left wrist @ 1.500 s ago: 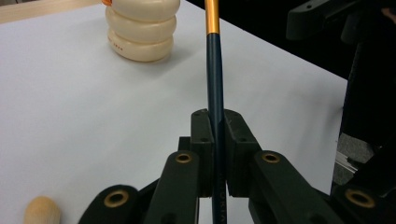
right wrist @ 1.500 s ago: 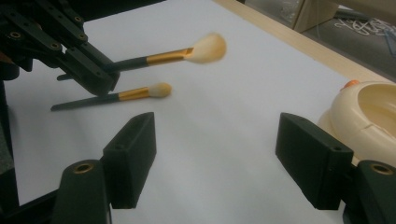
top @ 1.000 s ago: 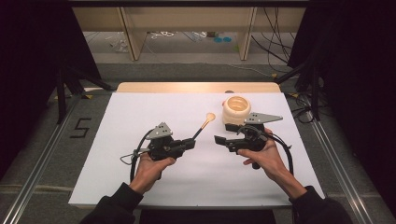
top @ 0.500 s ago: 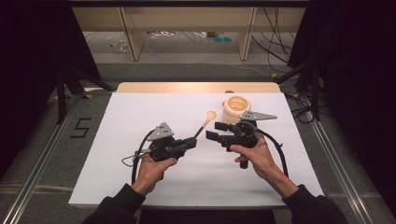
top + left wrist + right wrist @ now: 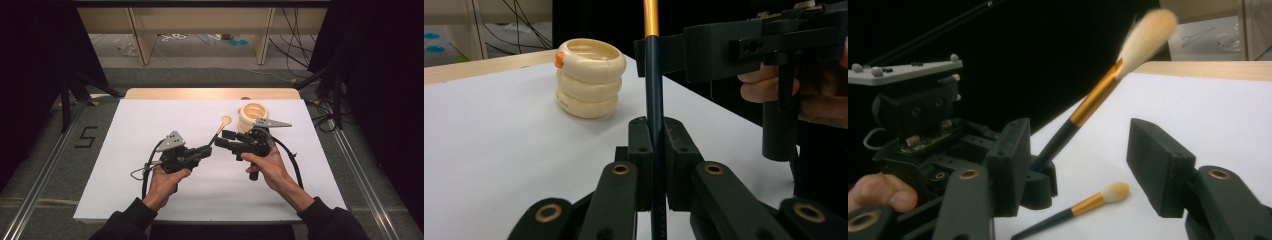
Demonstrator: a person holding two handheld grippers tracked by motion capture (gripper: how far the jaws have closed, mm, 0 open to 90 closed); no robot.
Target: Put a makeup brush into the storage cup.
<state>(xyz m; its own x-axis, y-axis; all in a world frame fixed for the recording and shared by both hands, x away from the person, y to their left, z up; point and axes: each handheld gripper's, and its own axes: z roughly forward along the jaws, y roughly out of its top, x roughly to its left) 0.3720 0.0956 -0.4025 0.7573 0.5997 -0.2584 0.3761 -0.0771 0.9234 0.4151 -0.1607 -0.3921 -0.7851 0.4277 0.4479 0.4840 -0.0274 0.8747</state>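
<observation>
Left gripper is clamped tight on the dark lower handle of a slim makeup brush with dark-blue handle, gold ferrule and pale bristle tip, held off the white worktop with the tip angled up and away toward the far edge. In the left gripper view the handle runs straight up between its closed fingers.

Right gripper sits just beside it. Its jaws have just been closing and stand roughly half open, with the brush shaft between them but, as far as I can tell, no finger pressing on it yet.

A second, similar brush lies flat on the worktop below. A cream ribbed round holder with an orange tab stands near, just behind the right gripper.

Risks, my read:
- The right fingers close off-centre, pushing the shaft sideways and twisting it in the left grip.
- The thin, smooth handle slips if the left gripper lets go before the right has bitten.
- The right gripper's body is close to the holder, so a swing could knock it.
</observation>
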